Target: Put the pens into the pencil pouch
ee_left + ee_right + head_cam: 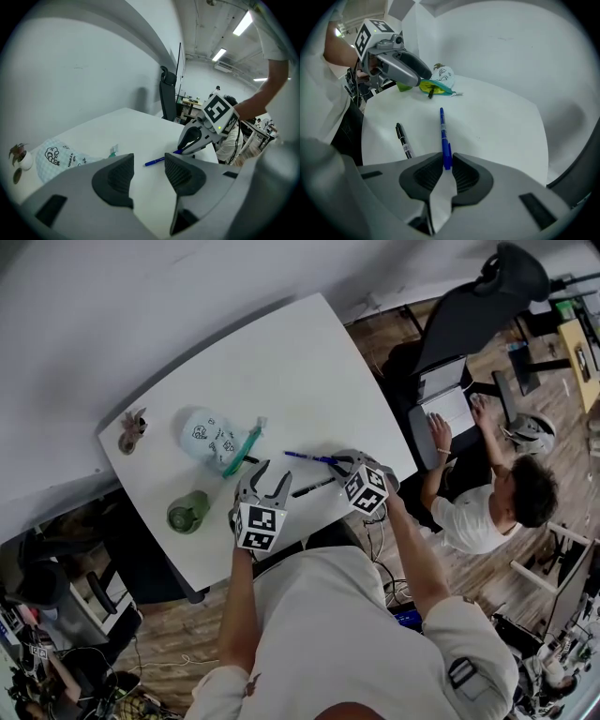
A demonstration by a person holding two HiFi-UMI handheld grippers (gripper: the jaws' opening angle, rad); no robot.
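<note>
On the white table [309, 371] lies a pale printed pencil pouch [211, 439] with a teal zip edge, its mouth facing my grippers. My right gripper [349, 465] is shut on the near end of a blue pen [443, 131], which lies flat and points toward the pouch [438, 84]. A black pen [404, 140] lies loose to the left of it. My left gripper [267, 472] hovers open just in front of the pouch mouth with nothing between its fingers. In the left gripper view the blue pen [157, 161] shows past the open jaws.
A green jar [187, 512] stands near the table's left front edge. A small figurine [131, 430] sits at the far left corner. A seated person [497, 493] with a laptop and an office chair [469, 306] are just right of the table.
</note>
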